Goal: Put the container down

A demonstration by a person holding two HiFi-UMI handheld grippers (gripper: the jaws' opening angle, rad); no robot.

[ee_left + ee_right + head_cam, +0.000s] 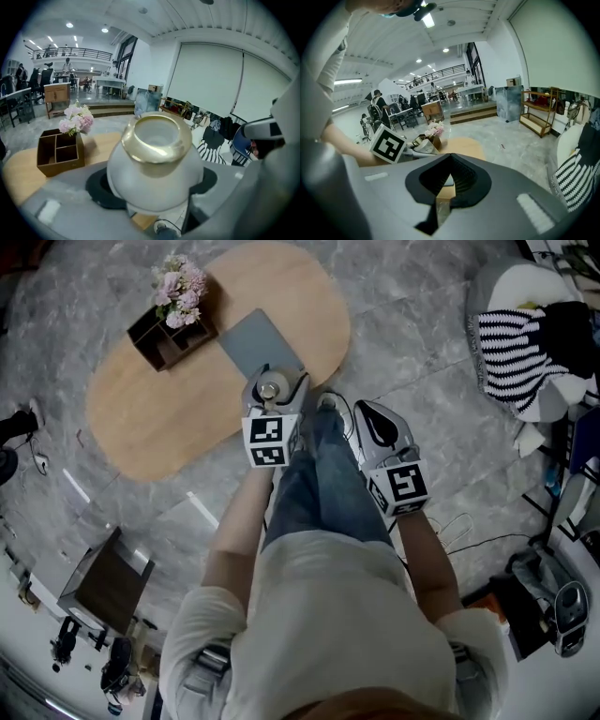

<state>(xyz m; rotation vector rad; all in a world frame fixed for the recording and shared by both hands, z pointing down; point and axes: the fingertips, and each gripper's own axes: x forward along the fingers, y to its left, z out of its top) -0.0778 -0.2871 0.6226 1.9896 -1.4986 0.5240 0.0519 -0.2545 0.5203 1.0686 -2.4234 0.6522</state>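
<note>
The right tool (450,159) is held low beside the person's leg with its black pads closed together at the tips and nothing gripped between them. Just to its left, the left tool (274,395) is held with its jaws spread wide and clamped on the container (154,164), a round white vessel with a gold rim. The container is seated between the two dark pads, its belly filling the gap and its open mouth turned up and towards the camera. It is seen at the near edge of the oval wooden surface (169,418), just before a grey mat (253,338). Farther back on the surface, well apart from the container, a brown compartmented box (167,341) is set, with pink flowers (180,287) at its far end
</note>
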